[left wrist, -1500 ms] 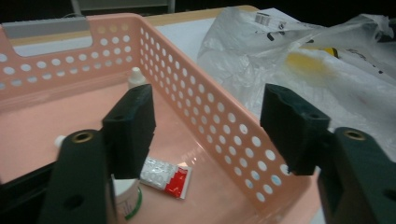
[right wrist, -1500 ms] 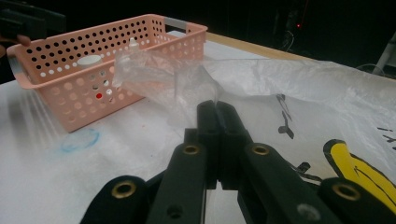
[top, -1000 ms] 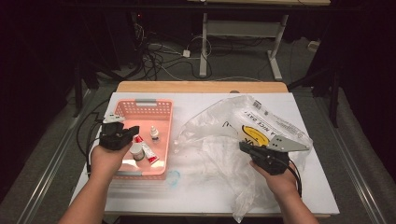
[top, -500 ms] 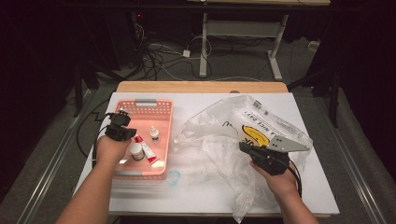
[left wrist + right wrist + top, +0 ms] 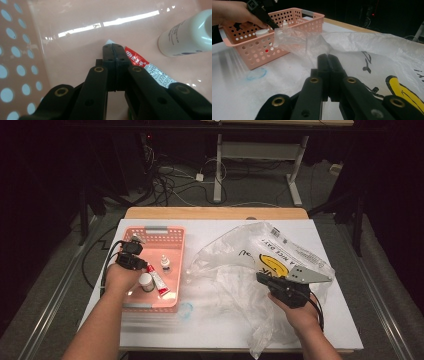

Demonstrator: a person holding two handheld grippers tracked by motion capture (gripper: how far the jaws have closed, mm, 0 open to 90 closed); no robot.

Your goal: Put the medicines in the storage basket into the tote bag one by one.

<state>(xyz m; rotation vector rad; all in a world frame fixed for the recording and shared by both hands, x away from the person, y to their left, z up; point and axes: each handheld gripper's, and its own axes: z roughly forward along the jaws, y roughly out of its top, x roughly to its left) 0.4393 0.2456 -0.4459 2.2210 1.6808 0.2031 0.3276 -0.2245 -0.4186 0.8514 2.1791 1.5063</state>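
Pink plastic basket (image 5: 172, 292) sits at the left of the white table (image 5: 210, 330). Left gripper (image 5: 134, 262) is down inside it, hand (image 5: 119, 277) resting at the basket's left wall. In the left gripper view the jaws are pressed together — tips clenched, low over the basket floor, with the white crimped end of a red-and-white tube (image 5: 140, 63) right at the tips. Whether that end is actually pinched between them cannot be told; the tube runs off to the right under the jaw. A white bottle (image 5: 186, 37) lies near the tube, apart from the jaws. From above, the tube (image 5: 156, 279) lies slanted in the basket, a white round cap (image 5: 146, 281) just beside it and a small dropper bottle (image 5: 165, 265) upright a little farther in.

Right gripper (image 5: 272, 282) is at the right of the table, over a crumpled clear plastic bag (image 5: 235, 270) with yellow and black print. Right gripper view: jaws closed tight, a fold of the bag's film (image 5: 317, 47) rising at the tips — clamped on the bag.
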